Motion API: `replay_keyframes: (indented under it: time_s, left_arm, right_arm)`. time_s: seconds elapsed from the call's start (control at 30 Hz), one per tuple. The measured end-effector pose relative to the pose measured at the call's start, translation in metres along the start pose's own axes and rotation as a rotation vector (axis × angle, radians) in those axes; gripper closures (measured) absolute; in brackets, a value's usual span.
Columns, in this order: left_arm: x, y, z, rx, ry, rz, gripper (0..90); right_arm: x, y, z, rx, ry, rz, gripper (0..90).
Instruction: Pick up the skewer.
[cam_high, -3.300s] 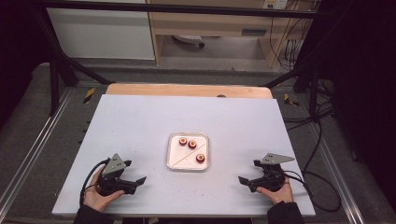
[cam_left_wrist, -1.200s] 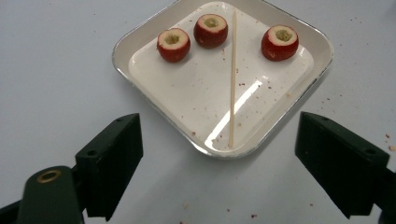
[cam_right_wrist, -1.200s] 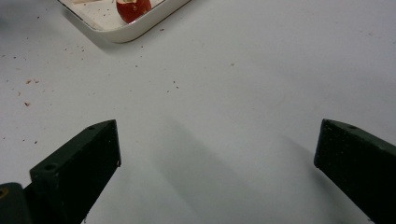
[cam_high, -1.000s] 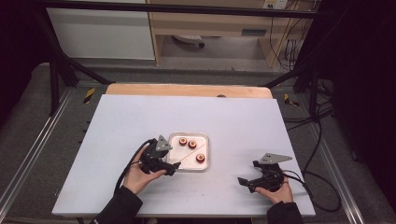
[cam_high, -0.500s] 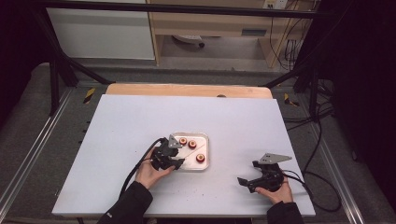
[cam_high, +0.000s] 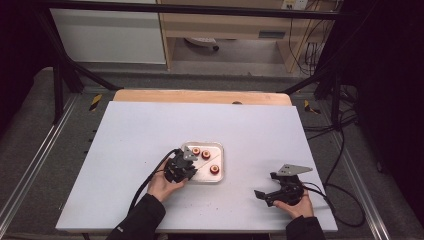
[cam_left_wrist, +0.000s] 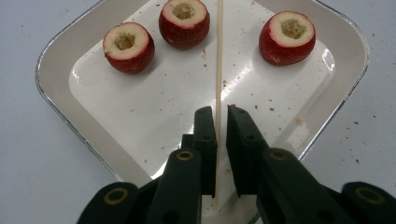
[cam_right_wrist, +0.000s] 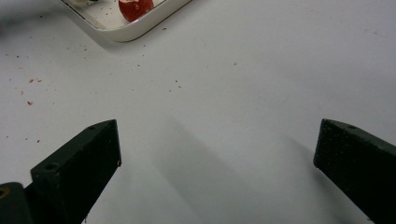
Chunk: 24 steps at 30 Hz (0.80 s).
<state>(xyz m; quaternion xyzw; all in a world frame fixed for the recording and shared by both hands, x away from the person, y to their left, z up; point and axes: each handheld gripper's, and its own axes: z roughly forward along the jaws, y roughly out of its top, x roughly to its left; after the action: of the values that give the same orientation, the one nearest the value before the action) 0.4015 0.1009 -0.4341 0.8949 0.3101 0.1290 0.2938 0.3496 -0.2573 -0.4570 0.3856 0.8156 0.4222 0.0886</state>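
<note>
Your left gripper (cam_left_wrist: 217, 123) has just been closing on the skewer (cam_left_wrist: 218, 60) lying across the tray (cam_left_wrist: 60, 107), low enough to lift it toward 3 cored fruits (cam_left_wrist: 128, 46). Your right gripper (cam_right_wrist: 217, 154) waits wide, empty.

In the left gripper view the thin wooden skewer (cam_left_wrist: 218, 70) runs off the far edge, so its far end cannot be seen, and its near end is hidden behind the left gripper (cam_left_wrist: 220, 123). The white tray (cam_left_wrist: 56, 88) is cut off there at its far corner. In the right gripper view the tray (cam_right_wrist: 140, 25) and one red fruit (cam_right_wrist: 135, 8) are clipped by the top edge. In the high view the skewer is too thin to make out.
</note>
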Motion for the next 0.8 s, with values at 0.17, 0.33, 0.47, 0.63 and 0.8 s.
replay_keyframes:
  time_s: [0.17,0.33,0.47,0.63,0.8]
  left_arm:
    - [-0.0013,-0.0003,0.0014,-0.001,-0.002,0.007,87.0]
    - [-0.003,-0.0007,0.0015,-0.005,0.009,0.014,87.9]
    - [-0.0039,-0.0015,0.0018,-0.016,0.011,0.009,88.3]
    - [-0.0036,-0.0033,0.0019,-0.032,0.014,-0.008,88.6]
    - [-0.0026,-0.0049,-0.0026,-0.058,0.012,-0.008,88.6]
  right_arm:
    - [-0.0003,0.0,0.0,0.0,0.0,-0.006,1.3]
    - [-0.0001,-0.0001,0.0001,0.0,0.001,-0.003,1.3]
    - [-0.0001,0.0,0.0,-0.001,0.002,-0.003,1.3]
    - [-0.0002,-0.0001,0.0001,-0.001,0.001,-0.007,1.4]
    - [-0.0002,-0.0002,0.0002,0.0,-0.001,-0.009,1.4]
